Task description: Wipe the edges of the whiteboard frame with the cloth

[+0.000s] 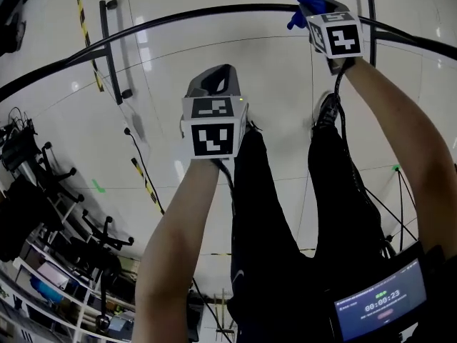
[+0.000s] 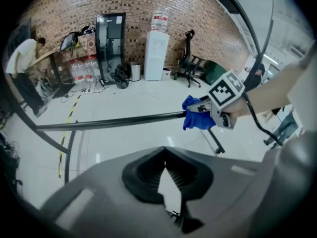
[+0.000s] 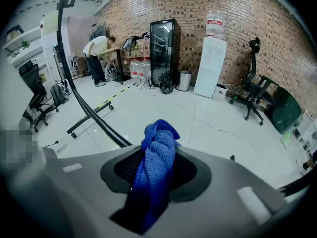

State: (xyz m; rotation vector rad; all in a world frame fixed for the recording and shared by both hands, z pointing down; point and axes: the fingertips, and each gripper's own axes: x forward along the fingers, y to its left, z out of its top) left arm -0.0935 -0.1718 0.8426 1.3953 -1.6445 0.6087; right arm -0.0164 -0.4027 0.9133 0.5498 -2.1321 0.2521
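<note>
The whiteboard frame's top edge is a thin black bar [image 1: 178,20] that runs across the head view, seen from above. My right gripper [image 1: 311,4] is shut on a blue cloth [image 1: 303,4], and the cloth lies against that bar at the upper right. In the right gripper view the cloth [image 3: 157,155] is bunched between the jaws, with the bar [image 3: 89,114] passing just behind it. The left gripper view shows the cloth [image 2: 197,115] wrapped on the bar [image 2: 114,122]. My left gripper [image 1: 214,83] is shut and empty, short of the bar at the middle.
The board's black stand legs [image 1: 108,48] [image 1: 370,9] reach down to the glossy white floor. Racks and office chairs [image 1: 64,213] crowd the lower left. A water dispenser [image 3: 210,66], a black fridge [image 3: 165,48], chairs [image 3: 252,95] and a person at a desk [image 3: 98,53] line the brick wall.
</note>
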